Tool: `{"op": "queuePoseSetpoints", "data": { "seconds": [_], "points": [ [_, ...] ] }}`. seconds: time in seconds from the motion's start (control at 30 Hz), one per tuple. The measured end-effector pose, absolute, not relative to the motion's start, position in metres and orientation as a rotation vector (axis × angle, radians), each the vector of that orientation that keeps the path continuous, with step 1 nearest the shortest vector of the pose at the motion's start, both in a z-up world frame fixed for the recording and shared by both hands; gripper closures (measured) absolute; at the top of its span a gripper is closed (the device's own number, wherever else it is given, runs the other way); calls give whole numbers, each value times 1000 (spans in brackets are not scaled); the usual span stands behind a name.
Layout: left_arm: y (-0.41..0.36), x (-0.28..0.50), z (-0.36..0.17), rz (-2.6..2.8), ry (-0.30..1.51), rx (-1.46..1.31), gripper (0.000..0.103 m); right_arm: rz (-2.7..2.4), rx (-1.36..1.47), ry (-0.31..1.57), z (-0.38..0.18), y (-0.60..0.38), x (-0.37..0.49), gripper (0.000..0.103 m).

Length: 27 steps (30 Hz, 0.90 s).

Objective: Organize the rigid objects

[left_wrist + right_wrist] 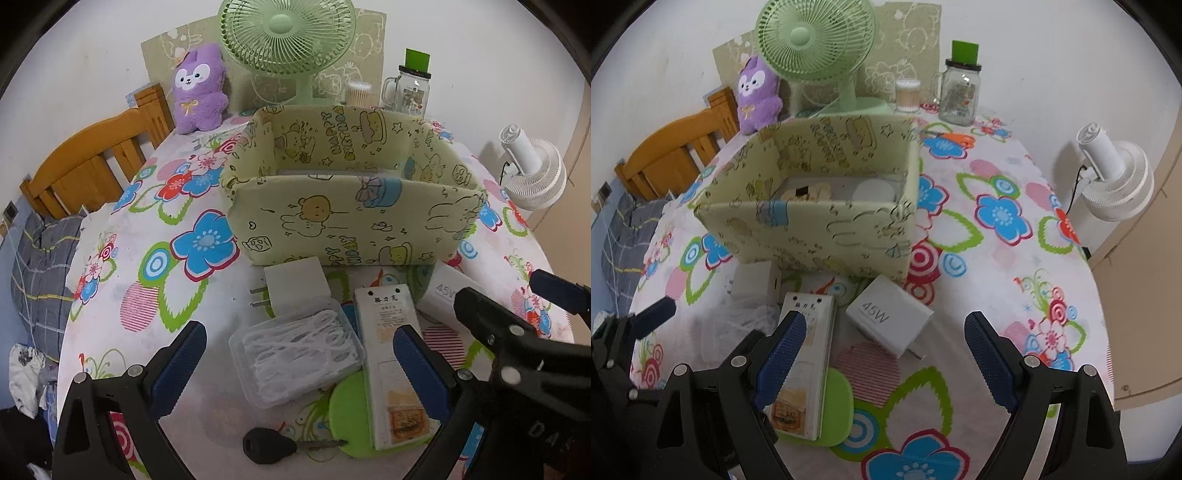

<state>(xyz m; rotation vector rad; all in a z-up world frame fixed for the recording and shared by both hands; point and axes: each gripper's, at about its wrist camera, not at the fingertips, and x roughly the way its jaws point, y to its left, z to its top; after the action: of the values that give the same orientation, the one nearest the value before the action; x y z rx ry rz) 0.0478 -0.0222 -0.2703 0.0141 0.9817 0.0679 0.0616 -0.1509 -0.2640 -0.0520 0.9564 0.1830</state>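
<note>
Both the left gripper (299, 363) and right gripper (884, 356) hang released, in front of the fabric box (351, 221). The floss case (295, 356) touches the tall carton (391, 354), so a wide grab could drag both

Even, soft indoor light, moderately bright; no glare. Faint shadows under the fabric storage box (351, 221) and white wall fan (1115, 173). Strong fisheye bending, dark vignette at corners. Center sharp; slight softness on the floral tablecloth (997, 258) toward the rim.
</note>
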Motion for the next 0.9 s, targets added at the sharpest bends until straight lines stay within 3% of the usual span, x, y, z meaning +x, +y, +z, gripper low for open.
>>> {"op": "queuePoseSetpoints", "data": {
  "seconds": [0.6,0.9],
  "points": [
    [-20,59,-295,51,1026,37,4,166,-54,1015,-287,-135,71,14],
    [-14,63,-294,-61,1041,37,21,149,-30,1034,-292,-129,78,14]
  ]
}}
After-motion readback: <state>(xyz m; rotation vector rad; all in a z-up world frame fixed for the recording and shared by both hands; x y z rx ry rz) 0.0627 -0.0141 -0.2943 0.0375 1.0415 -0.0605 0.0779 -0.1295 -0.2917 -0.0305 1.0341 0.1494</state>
